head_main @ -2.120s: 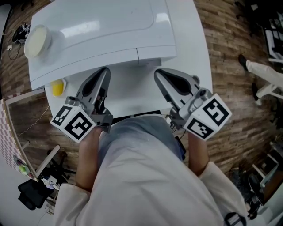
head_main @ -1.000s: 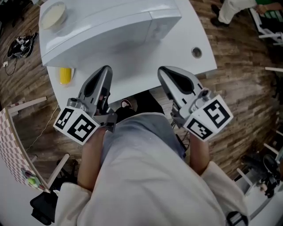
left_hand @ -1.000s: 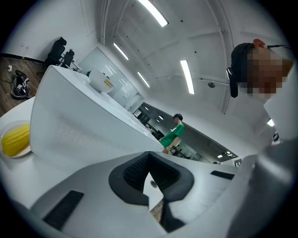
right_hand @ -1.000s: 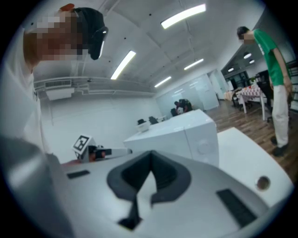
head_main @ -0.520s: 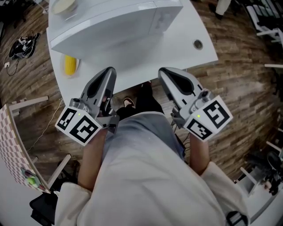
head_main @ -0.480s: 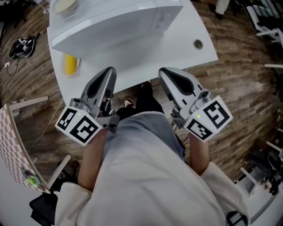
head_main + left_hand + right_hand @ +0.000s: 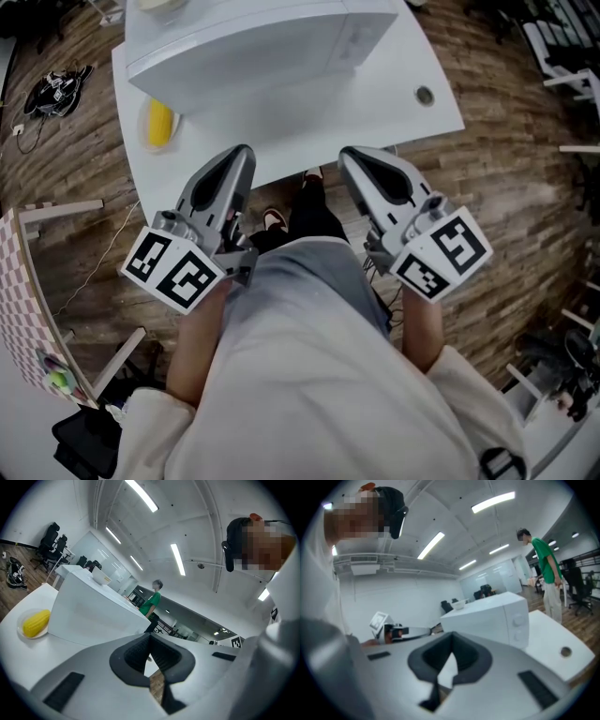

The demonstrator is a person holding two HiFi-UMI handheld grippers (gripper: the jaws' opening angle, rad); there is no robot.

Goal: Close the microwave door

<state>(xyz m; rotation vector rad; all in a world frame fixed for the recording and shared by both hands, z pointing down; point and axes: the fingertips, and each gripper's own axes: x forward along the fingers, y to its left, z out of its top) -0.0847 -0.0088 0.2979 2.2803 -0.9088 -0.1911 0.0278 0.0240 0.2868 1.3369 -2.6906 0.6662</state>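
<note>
The white microwave (image 7: pixel 253 37) stands on a white table (image 7: pixel 375 103), and its door looks flush with the front. The left gripper view shows its side (image 7: pixel 93 616); the right gripper view shows its knob panel (image 7: pixel 487 616). Both grippers are held close to the person's body, short of the table's near edge. My left gripper (image 7: pixel 239 155) is shut with nothing between its jaws, as the left gripper view confirms (image 7: pixel 150 677). My right gripper (image 7: pixel 352 155) is likewise shut and empty (image 7: pixel 440 672).
A yellow corn cob on a small plate (image 7: pixel 160 122) lies left of the microwave. A bowl (image 7: pixel 458 604) sits on top of it. The table has a cable hole (image 7: pixel 426 95) at the right. A person in green (image 7: pixel 543 564) stands beyond the table. Wooden floor surrounds it.
The table and microwave have slid up and farther away in the head view, so wooden floor now shows below both grippers. Both grippers stay shut, held by the body.
</note>
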